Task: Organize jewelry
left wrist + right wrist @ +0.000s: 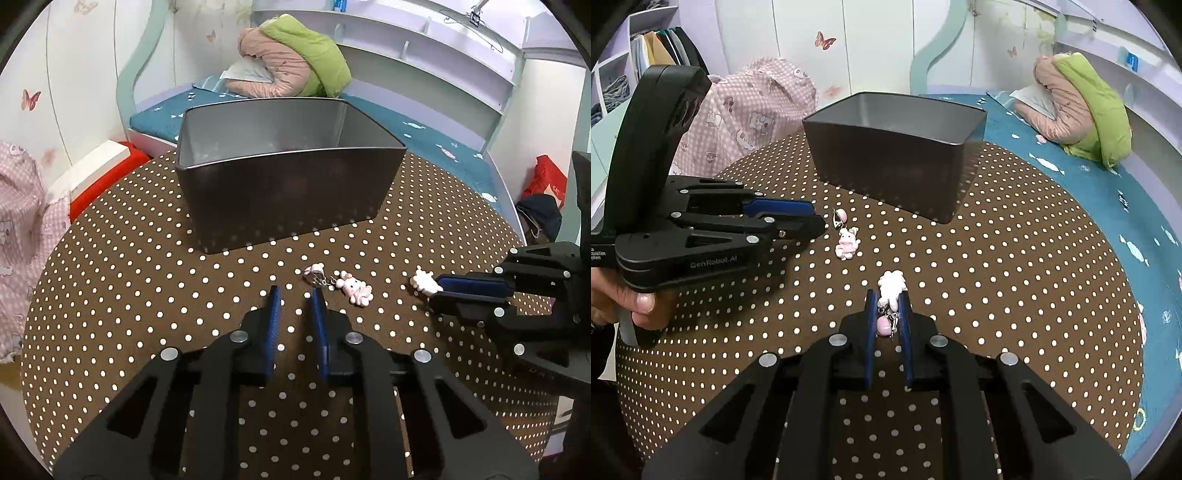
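Note:
A grey metal tin (288, 184) stands open on the brown polka-dot table; it also shows in the right wrist view (890, 155). A pink bunny charm earring (354, 290) lies on the table just right of my left gripper (295, 295), which is open and empty; the earring also shows in the right wrist view (846, 242). My right gripper (888, 299) is shut on a second white-and-pink charm earring (892, 286), its white end sticking out past the fingertips. It shows from the side in the left wrist view (437, 288).
The round table (147, 295) has a cloth-covered edge. A bed with teal sheet (1089, 184) and pink-green jacket (1082, 110) lies behind. A pink checked garment (750, 107) hangs at the table's far left. A red and white box (99, 173) sits beside the table.

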A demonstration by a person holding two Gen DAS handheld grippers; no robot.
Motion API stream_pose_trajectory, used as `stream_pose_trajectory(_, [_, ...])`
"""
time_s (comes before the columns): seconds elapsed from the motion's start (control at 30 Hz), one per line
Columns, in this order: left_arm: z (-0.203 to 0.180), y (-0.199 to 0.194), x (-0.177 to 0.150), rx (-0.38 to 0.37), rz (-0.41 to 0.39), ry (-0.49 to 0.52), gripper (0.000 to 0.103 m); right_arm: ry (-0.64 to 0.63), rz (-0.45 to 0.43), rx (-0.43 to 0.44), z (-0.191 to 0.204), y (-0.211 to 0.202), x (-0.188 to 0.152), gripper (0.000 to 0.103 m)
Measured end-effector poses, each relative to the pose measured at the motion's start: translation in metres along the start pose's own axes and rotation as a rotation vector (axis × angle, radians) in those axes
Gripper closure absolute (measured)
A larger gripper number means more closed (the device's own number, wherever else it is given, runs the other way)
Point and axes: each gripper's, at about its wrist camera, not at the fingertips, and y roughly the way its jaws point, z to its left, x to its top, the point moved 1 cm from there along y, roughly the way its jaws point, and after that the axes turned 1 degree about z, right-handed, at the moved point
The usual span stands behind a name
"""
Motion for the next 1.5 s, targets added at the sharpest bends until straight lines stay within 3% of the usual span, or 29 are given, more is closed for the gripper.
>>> stream_pose_trajectory(0.03, [-0.002,0.0,0.0,0.0,-0.003,0.011,0.084,-0.001,0.003,-0.002,0.0,0.001,0.0,0.093])
stream_pose_trajectory(0.1, [-0.007,0.001,0.001,-0.005,-0.005,0.039,0.066,0.001,0.006,0.002,0.0,0.002,0.001,0.092])
stream_pose_trajectory(0.13, [-0.01,0.001,0.001,0.008,-0.016,0.047,0.04,0.003,0.007,0.004,0.0,0.002,0.001,0.092])
stream_pose_trajectory(0.17, [-0.013,0.001,0.004,0.012,-0.029,0.056,0.025,0.005,0.009,0.004,0.0,0.003,0.001,0.092])
stream_pose_trajectory(0.37, [-0.014,0.016,0.015,0.013,0.002,0.07,0.025,0.018,0.009,0.003,-0.002,0.005,0.001,0.092])
stream_pose_trajectory(0.43, [-0.013,0.02,0.017,0.003,0.01,0.056,0.026,0.023,0.007,0.001,-0.004,0.004,0.001,0.092])
stream_pose_trajectory(0.5, [-0.017,0.02,0.018,-0.014,0.012,0.056,0.034,0.03,0.004,0.005,-0.004,0.004,0.001,0.092])
stream_pose_trajectory(0.7, [-0.019,0.02,0.019,-0.045,-0.003,0.023,0.076,0.031,0.007,0.009,-0.005,0.004,0.0,0.092])
stream_pose_trajectory(0.73, [-0.014,0.019,0.019,-0.064,0.002,-0.001,0.088,0.03,0.007,0.011,-0.005,0.004,0.0,0.092])
stream_pose_trajectory(0.77, [-0.01,0.017,0.017,-0.083,0.005,-0.015,0.092,0.029,0.006,0.012,-0.005,0.003,0.0,0.092])
stream_pose_trajectory(0.87, [-0.002,0.01,0.009,-0.116,0.001,-0.039,0.092,0.033,0.003,0.016,-0.005,0.002,0.0,0.092])
stream_pose_trajectory(1.2, [0.007,-0.008,-0.012,-0.099,-0.007,-0.056,0.092,-0.013,0.01,-0.001,0.007,0.004,0.0,0.092])
stream_pose_trajectory(1.5, [0.019,-0.05,-0.004,-0.083,-0.079,-0.072,0.092,-0.003,-0.055,0.029,0.007,-0.021,0.012,0.093])
